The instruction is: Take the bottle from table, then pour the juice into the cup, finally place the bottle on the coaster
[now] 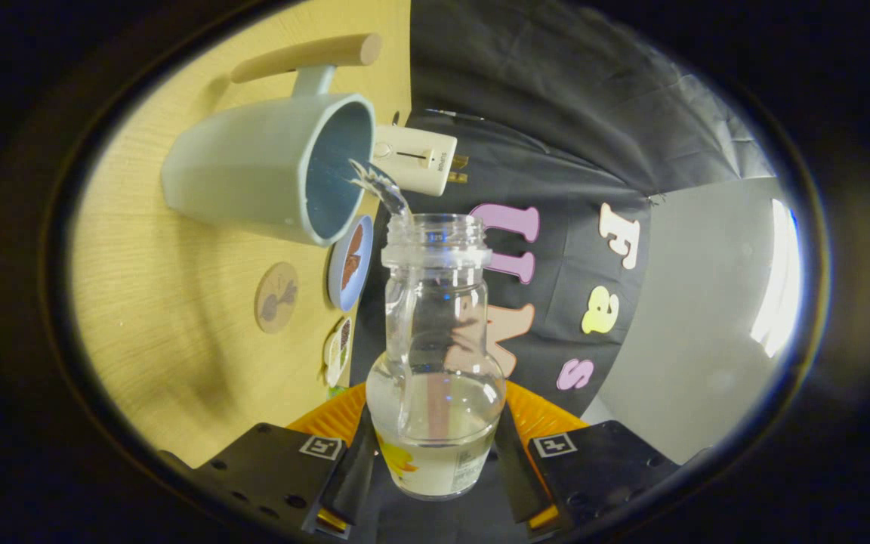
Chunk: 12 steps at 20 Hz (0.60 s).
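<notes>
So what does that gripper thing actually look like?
The gripper has two black fingers on flat black blocks with screw holes. Each block bears a small square black-and-white marker. Behind the fingers sit ribbed orange parts.

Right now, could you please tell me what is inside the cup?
A thin clear stream runs from the bottle's mouth over the rim into the cup. The inner wall I can see looks bare blue; the bottom is hidden, so the level is unknown. The tool grips the bottle.

No legible text or labels.
</notes>
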Available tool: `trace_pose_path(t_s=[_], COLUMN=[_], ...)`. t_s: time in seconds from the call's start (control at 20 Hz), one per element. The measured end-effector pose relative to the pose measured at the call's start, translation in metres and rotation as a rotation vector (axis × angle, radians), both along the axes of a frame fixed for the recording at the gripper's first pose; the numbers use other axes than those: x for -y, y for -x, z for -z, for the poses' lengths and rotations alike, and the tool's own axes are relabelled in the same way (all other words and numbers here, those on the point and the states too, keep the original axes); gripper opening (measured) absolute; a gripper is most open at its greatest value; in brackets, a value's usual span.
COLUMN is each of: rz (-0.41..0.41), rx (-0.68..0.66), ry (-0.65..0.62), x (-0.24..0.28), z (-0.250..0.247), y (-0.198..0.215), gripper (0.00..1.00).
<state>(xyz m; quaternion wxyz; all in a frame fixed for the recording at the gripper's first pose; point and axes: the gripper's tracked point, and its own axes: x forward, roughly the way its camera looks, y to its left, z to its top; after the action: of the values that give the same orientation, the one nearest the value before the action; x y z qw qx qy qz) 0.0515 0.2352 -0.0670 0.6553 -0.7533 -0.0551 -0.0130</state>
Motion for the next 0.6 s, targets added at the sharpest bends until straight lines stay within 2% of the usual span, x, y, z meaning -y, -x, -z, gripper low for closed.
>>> trace_pose_path(t_s=[0.6], rz=[-0.004], rx=[0.013], ry=[0.026], x=[0.0015], z=[-0.0007], y=[-0.0008], gripper=[0.76])
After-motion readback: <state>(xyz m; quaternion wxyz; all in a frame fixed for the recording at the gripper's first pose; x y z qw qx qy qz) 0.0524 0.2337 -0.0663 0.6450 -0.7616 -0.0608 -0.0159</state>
